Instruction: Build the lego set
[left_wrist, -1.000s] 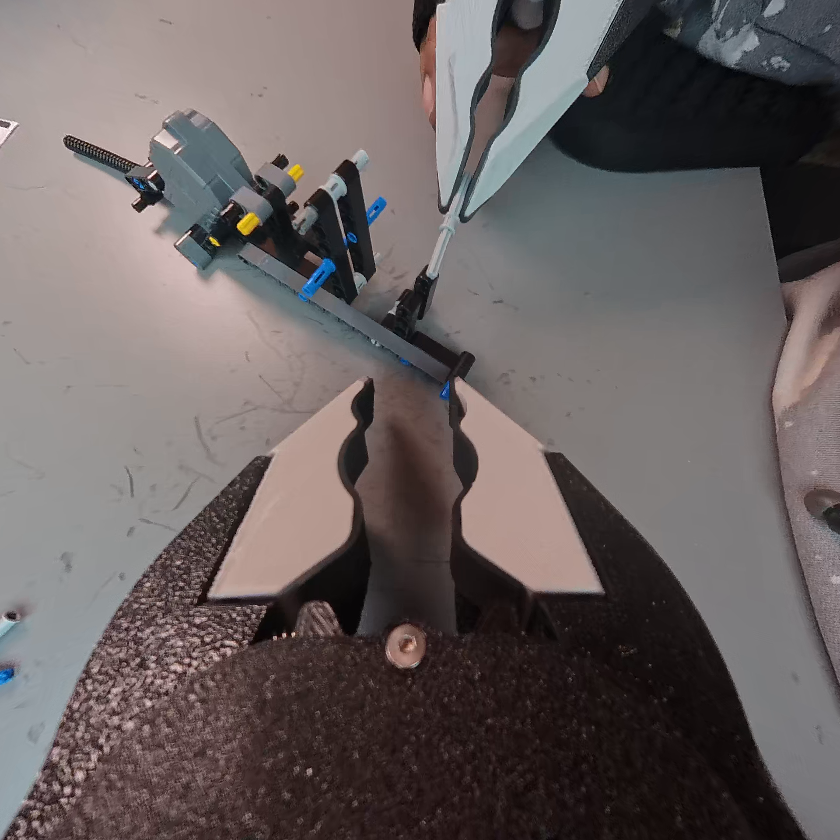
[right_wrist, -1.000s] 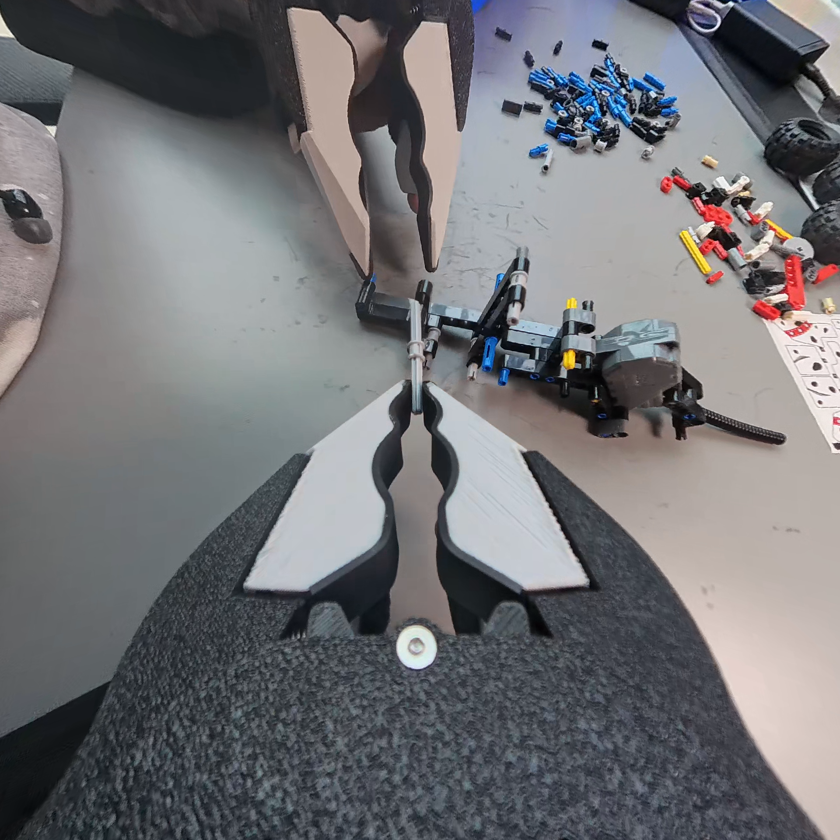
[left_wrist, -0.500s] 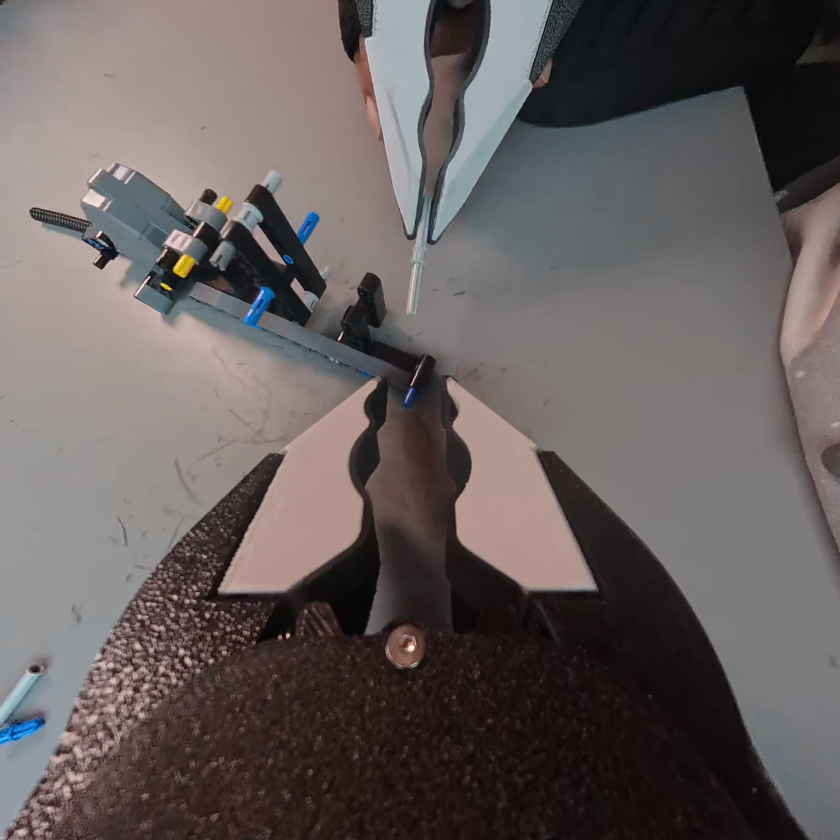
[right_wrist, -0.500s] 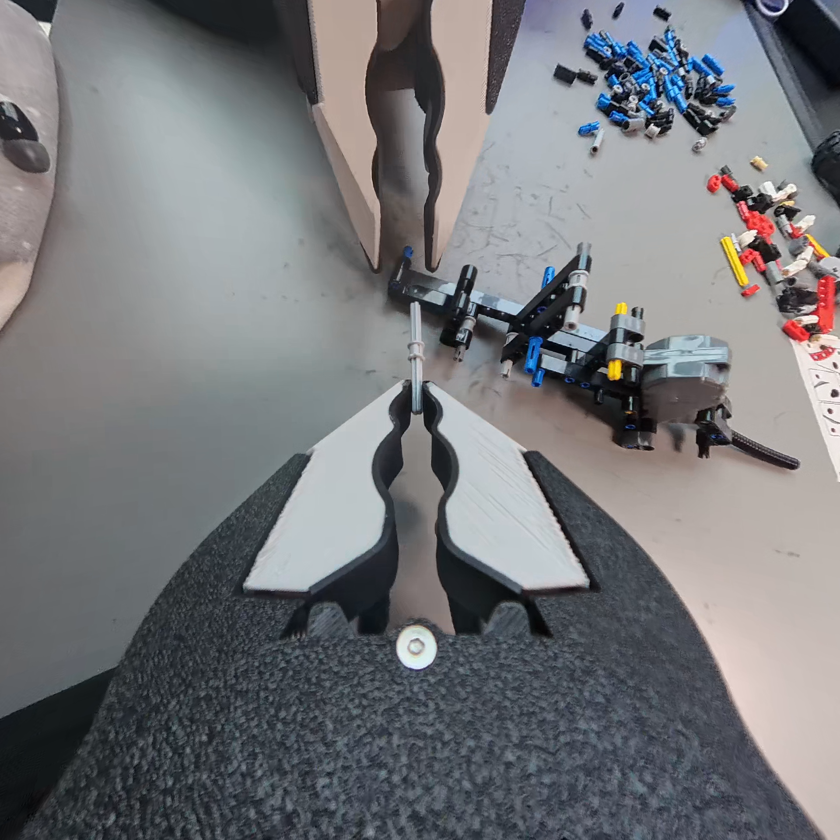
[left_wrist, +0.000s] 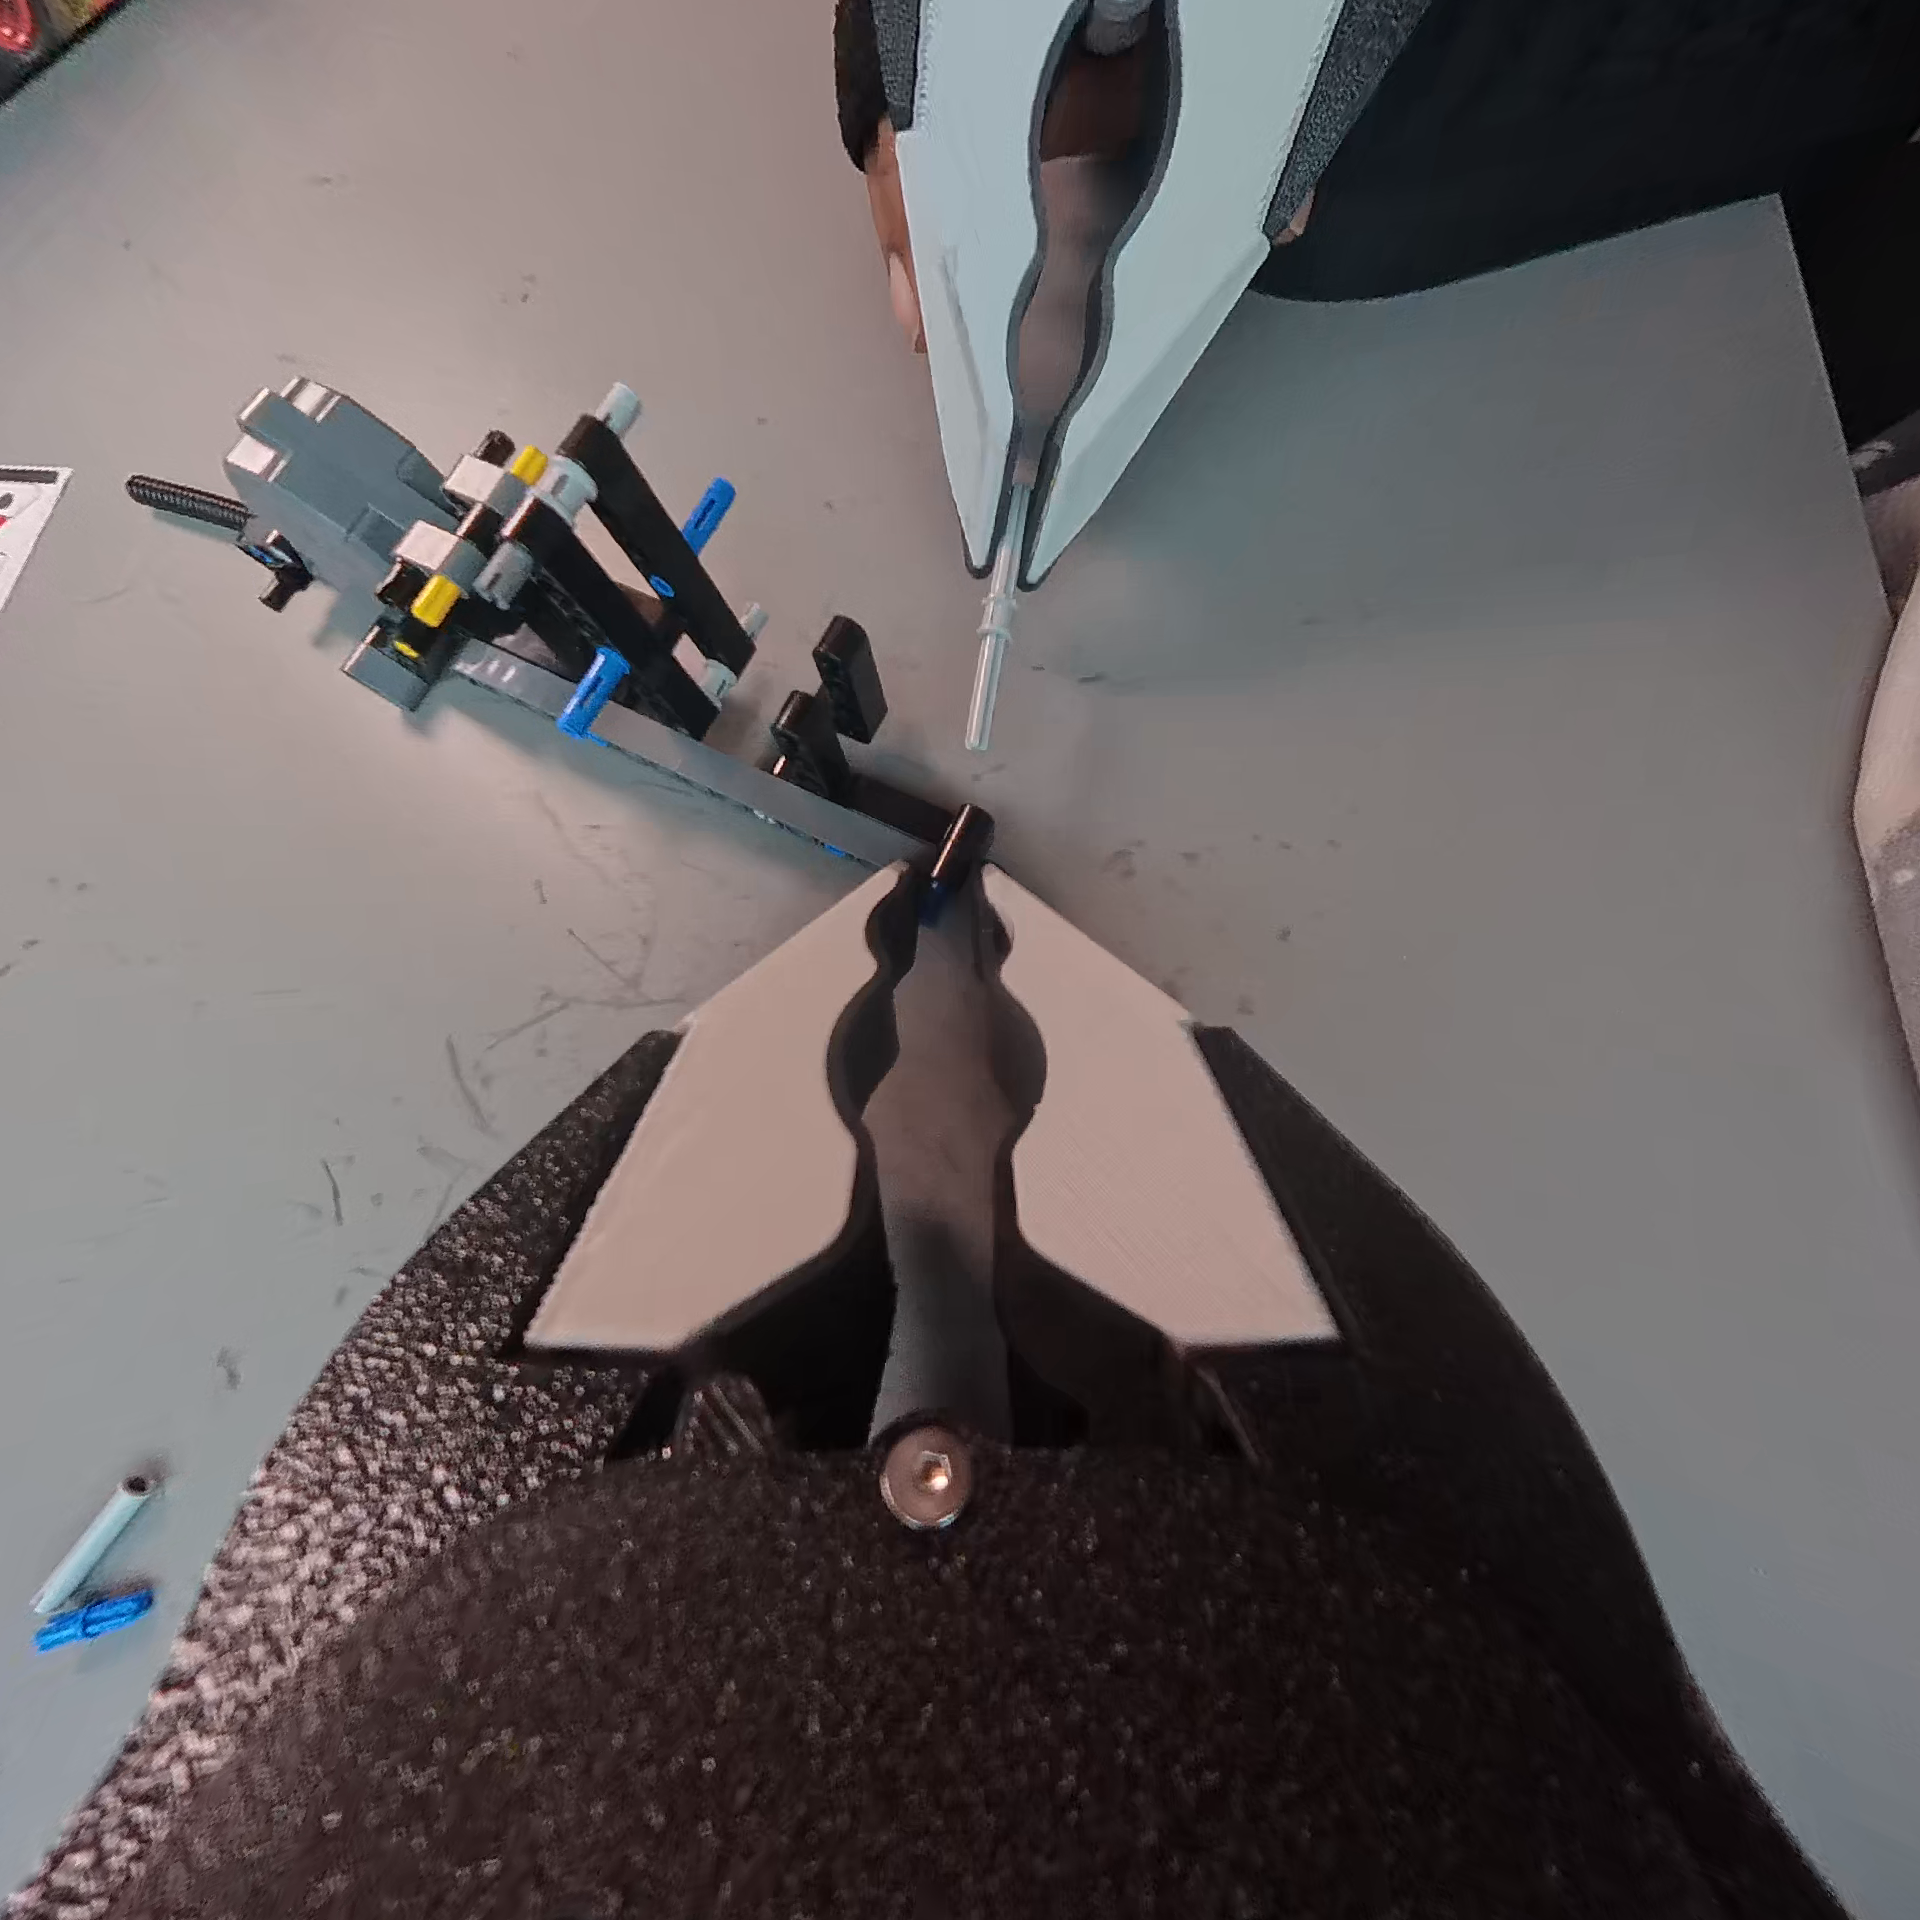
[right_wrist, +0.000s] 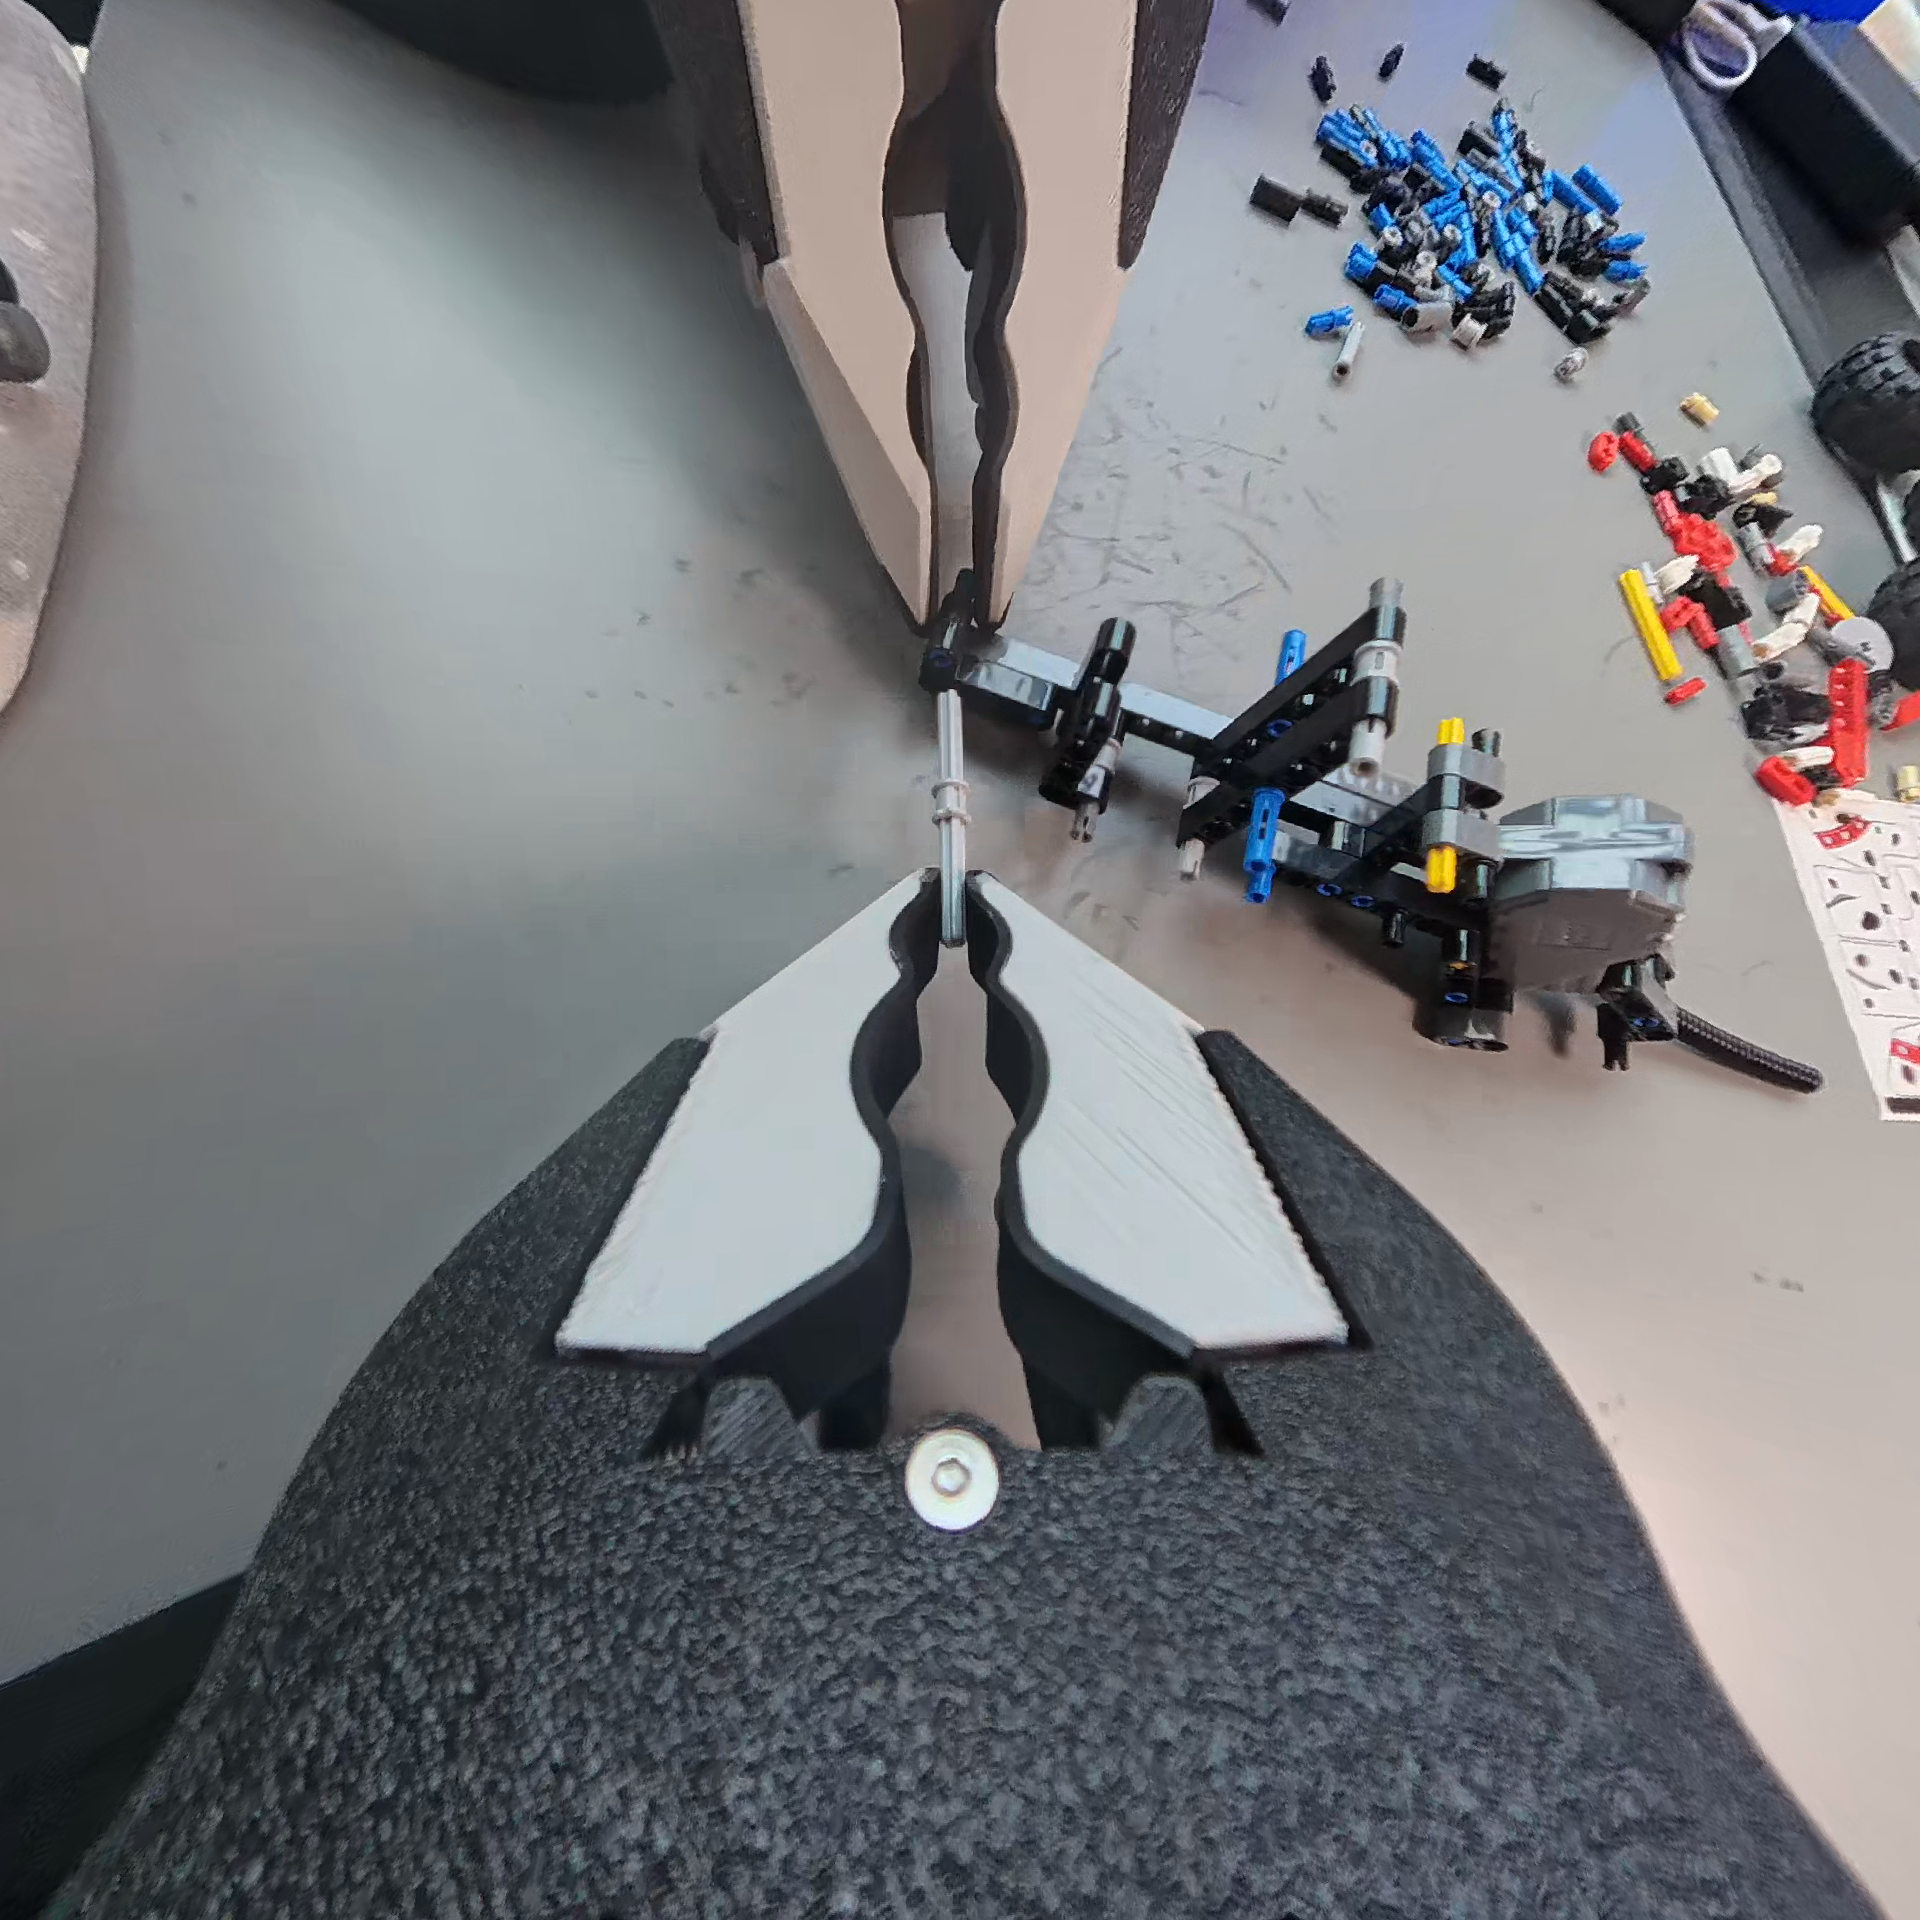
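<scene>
The lego assembly (left_wrist: 540, 582) of black and grey beams, a dark grey block and blue and yellow pins lies on the grey table (left_wrist: 1455, 727). It also shows in the right wrist view (right_wrist: 1351, 790). My left gripper (left_wrist: 940, 883) is shut on the assembly's black end piece (left_wrist: 961, 831), which carries a blue pin. The left gripper also shows in the right wrist view (right_wrist: 961, 613). My right gripper (right_wrist: 948, 883) is shut on a thin grey axle (right_wrist: 948, 790). The axle's tip points at the end piece (right_wrist: 940, 665). I cannot tell whether they touch.
In the right wrist view, a pile of blue and black pins (right_wrist: 1475, 239), red, white and yellow parts (right_wrist: 1745, 623), black tyres (right_wrist: 1870, 395) and a printed sheet (right_wrist: 1860, 935) lie at the right. A pale tube (left_wrist: 99, 1538) and a blue pin (left_wrist: 94, 1621) lie at the lower left.
The right gripper drew the axle out of the upright black connector and moved it over to the assembly's end. The left gripper closed on the end piece. The assembly turned a little.
</scene>
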